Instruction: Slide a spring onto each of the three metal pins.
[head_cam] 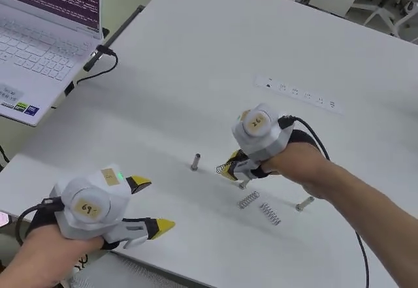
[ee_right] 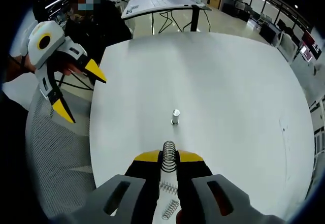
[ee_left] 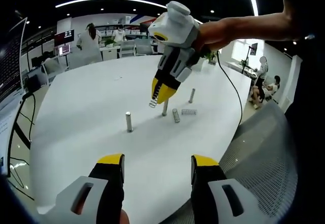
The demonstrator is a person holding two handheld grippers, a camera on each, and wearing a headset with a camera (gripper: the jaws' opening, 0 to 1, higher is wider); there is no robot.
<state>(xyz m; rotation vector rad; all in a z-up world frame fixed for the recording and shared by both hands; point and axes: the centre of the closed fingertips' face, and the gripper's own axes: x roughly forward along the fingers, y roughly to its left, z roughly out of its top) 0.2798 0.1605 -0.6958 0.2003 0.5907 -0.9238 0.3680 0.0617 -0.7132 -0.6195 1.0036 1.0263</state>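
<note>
Head view: high, behind both hands, looking forward and down across the white table [head_cam: 196, 53], with the laptop [head_cam: 39, 33] at upper left. Left gripper view: low at the table's near edge, facing across it at the right gripper [ee_left: 161, 96] and the pins [ee_left: 165, 107] (mid-range, not close). Right gripper view: close over the tabletop, a pin [ee_right: 175, 116] just ahead, the left gripper [ee_right: 84, 96] off left past the table edge. All three share the tabletop by the loose springs [head_cam: 248, 200].

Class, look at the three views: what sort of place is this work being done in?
Probably an open-plan office or lab: a large white table, an open laptop, and further desks and office chairs beyond.
</note>
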